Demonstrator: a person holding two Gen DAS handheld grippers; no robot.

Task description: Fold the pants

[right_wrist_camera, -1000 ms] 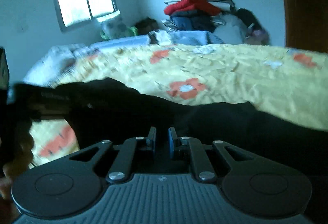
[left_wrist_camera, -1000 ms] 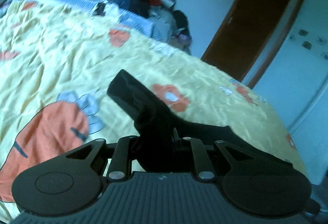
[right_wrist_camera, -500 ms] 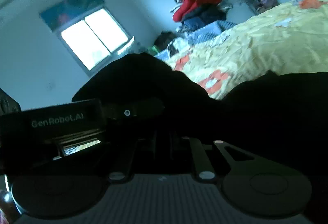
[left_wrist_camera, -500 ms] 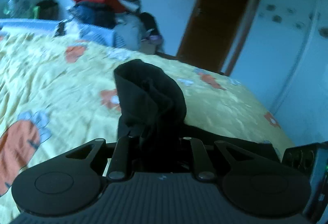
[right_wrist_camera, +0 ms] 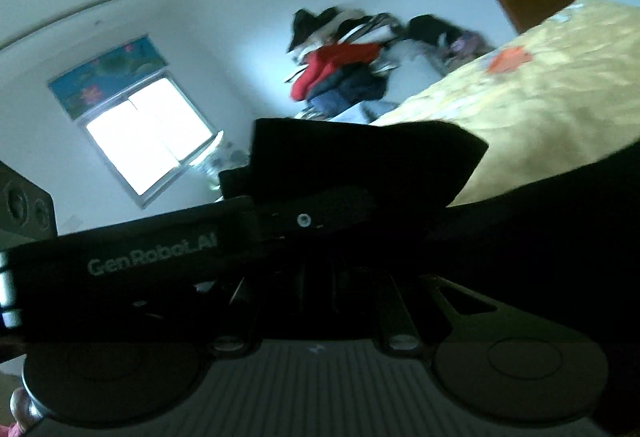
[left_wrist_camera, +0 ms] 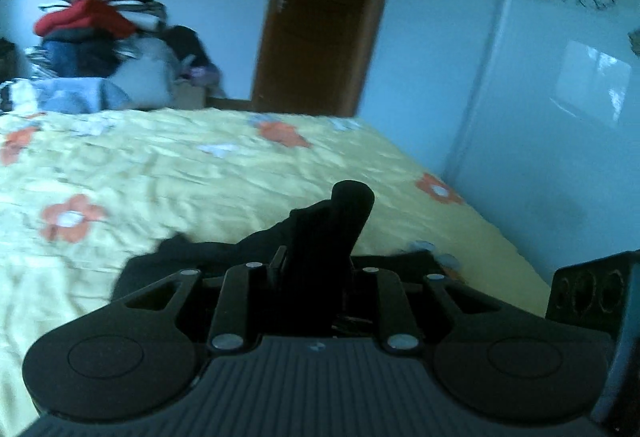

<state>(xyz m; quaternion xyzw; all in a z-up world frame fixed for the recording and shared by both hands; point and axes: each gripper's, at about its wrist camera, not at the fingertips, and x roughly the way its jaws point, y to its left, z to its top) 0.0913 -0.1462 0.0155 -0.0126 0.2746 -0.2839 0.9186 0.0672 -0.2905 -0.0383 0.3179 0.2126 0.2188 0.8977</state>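
My left claw (left_wrist_camera: 314, 269) pinches a bunched fold of the black pants (left_wrist_camera: 332, 233), its jaws having just eased apart slightly, cloth between them. The pants trail onto the yellow flowered bed (left_wrist_camera: 168, 173). My right claw (right_wrist_camera: 316, 277), nearly pressed together, grips the pants (right_wrist_camera: 360, 161) alongside.

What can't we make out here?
- Right gripper fingertips: right wrist view, hidden by the left gripper's body and black pants.
- Pants' full layout: left wrist view, cut off behind the left gripper.
- Clothes pile: blurred in both views.
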